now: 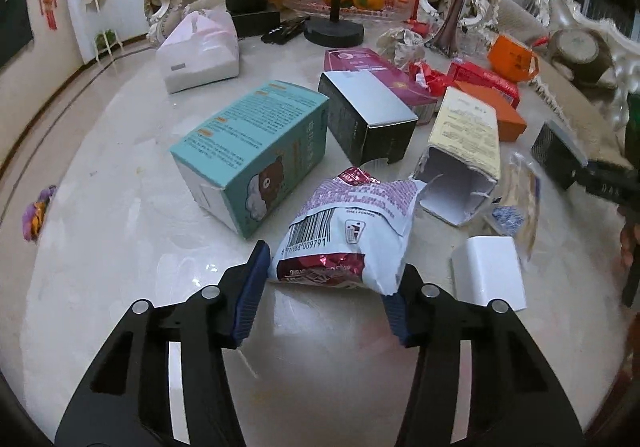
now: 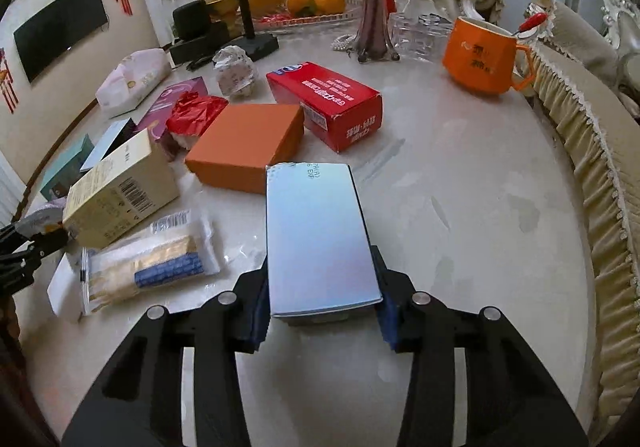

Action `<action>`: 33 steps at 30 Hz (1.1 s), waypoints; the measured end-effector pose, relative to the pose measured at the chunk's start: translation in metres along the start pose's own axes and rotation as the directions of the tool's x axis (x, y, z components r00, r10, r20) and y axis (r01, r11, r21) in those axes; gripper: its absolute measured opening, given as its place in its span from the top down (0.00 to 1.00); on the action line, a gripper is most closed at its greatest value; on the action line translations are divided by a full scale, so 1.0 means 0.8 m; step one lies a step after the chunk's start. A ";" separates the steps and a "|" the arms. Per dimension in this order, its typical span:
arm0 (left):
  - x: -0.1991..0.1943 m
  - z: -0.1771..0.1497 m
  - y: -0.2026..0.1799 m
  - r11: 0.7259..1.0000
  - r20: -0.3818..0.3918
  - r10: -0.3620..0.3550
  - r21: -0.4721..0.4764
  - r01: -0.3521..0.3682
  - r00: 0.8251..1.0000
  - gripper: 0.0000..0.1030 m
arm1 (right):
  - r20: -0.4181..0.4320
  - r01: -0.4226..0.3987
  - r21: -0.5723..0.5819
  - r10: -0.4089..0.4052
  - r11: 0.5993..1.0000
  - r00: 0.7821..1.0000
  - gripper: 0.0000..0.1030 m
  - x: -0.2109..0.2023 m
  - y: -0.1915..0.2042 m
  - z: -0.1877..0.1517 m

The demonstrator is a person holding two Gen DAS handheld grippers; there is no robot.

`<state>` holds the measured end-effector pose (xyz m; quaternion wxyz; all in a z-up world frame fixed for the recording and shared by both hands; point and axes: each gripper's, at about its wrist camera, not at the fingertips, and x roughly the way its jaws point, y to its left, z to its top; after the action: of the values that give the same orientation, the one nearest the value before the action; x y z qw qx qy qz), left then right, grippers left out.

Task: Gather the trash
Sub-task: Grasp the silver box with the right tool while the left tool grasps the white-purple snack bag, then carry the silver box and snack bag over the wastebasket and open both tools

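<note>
On the table point(image 1: 120, 267), left tool point(image 1: 326, 283) seemingly pinches a snack bag point(image 1: 344, 223); right tool point(image 2: 322, 307) clamps a silver box point(image 2: 316, 235); boxes toward twelve o'clock remain uncollected.

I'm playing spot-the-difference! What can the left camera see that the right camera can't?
Only the left wrist view shows the left gripper closed on the crinkly snack bag.

Only the right wrist view shows the right gripper clamped on the silver box, and the orange mug's whole front.

Both show the cream box, oranges and marble table.
</note>
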<state>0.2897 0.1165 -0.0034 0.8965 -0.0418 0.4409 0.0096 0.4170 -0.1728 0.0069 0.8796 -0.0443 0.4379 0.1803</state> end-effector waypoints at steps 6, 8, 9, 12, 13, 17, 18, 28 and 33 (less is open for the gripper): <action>-0.029 0.000 -0.002 0.999 0.042 -0.044 -0.017 0.045 0.998 0.50 | 0.038 -0.024 0.048 0.023 0.999 0.999 0.60 -0.030 -0.006 -0.012; -0.050 -0.006 -0.003 0.998 0.072 -0.057 -0.016 0.058 0.996 0.50 | 0.062 -0.049 0.051 0.045 0.998 0.997 0.60 -0.047 -0.004 -0.018; -0.061 -0.010 -0.004 0.997 0.087 -0.072 -0.015 0.074 0.994 0.50 | 0.076 -0.061 0.047 0.057 0.997 0.995 0.60 -0.059 0.000 -0.025; -0.104 -0.034 -0.007 0.994 0.133 -0.109 0.003 0.110 0.985 0.50 | 0.115 -0.098 0.025 0.095 0.995 0.989 0.60 -0.093 0.011 -0.048; -0.122 -0.048 -0.009 0.993 0.152 -0.120 0.018 0.119 0.981 0.50 | 0.135 -0.112 0.016 0.109 0.994 0.985 0.60 -0.110 0.016 -0.062; -0.186 -0.110 -0.024 0.985 0.192 -0.165 0.075 0.153 0.967 0.50 | 0.186 -0.178 0.000 0.175 0.984 0.967 0.60 -0.171 0.040 -0.123; -0.203 -0.132 -0.031 0.982 0.192 -0.182 0.092 0.167 0.965 0.50 | 0.201 -0.192 -0.016 0.191 0.981 0.961 0.60 -0.193 0.053 -0.148; -0.229 -0.307 -0.087 0.941 -0.010 -0.309 0.142 0.307 0.951 0.50 | 0.098 -0.340 0.006 0.338 0.940 0.936 0.60 -0.259 0.149 -0.322; -0.152 -0.369 -0.104 0.951 -0.168 -0.279 0.091 0.296 0.946 0.50 | -0.048 -0.291 0.087 0.296 0.953 0.954 0.60 -0.186 0.162 -0.374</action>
<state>-0.0134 0.0111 -0.0812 0.8528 -0.0546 0.4972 -0.1500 0.0630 -0.1643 -0.0492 0.8304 0.0507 0.4729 0.2902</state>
